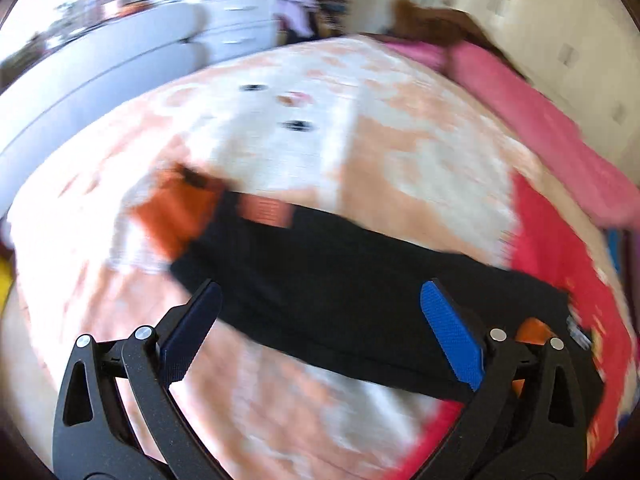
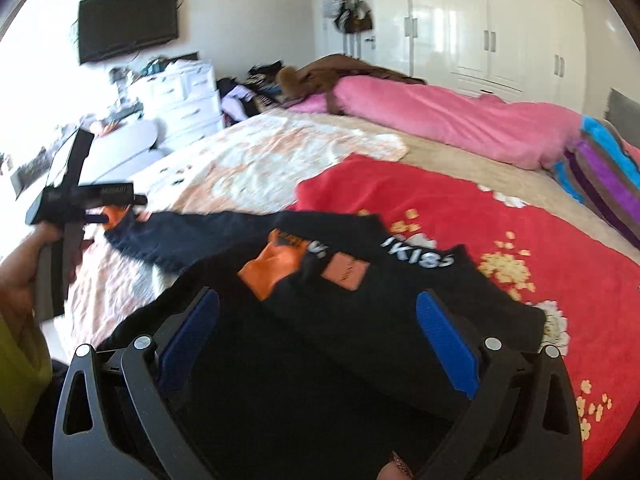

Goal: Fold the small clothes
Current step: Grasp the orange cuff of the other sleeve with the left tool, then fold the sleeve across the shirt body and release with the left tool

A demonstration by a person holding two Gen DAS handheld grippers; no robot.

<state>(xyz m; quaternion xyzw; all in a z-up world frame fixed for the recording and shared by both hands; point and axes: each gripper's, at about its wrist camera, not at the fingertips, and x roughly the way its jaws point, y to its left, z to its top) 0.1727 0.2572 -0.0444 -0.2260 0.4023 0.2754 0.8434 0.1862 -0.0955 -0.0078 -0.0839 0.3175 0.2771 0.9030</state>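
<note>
A small black garment (image 2: pixel 360 320) with orange patches and white lettering is seen spread on the bed (image 2: pixel 460 164), lying partly on a red flowered blanket (image 2: pixel 540 240) and partly on a pale peach-and-white cover (image 2: pixel 260 160), near the bed's near edge. One sleeve (image 2: pixel 192 236) is stretched out toward the bed's left side, ending in an orange cuff (image 2: pixel 116 214); in the left wrist view the same cloth appears as a dark band (image 1: pixel 340 280) with an orange end (image 1: pixel 180 208), though the picture is blurred. The garment is judged to be light, soft and limp, a knit or fleece that will sag and crease where lifted and will cling slightly to the fuzzy covers below; nothing fragile is shown. A hold is best taken at a hem, cuff or shoulder edge, where doubled fabric gives the pads a firmer bite, and both layers should be pinched together so the fold stays even. The right gripper (image 2: pixel 316 344) is held above the garment's body with its blue-padded jaws spread wide and nothing between them pressed. The left gripper (image 1: pixel 320 336), likewise spread wide and empty, is hung over the sleeve near the left edge, and its body (image 2: pixel 80 196) is seen held in a hand (image 2: pixel 24 268). A pink quilt (image 2: pixel 440 120) is bunched along the bed's far side.
</note>
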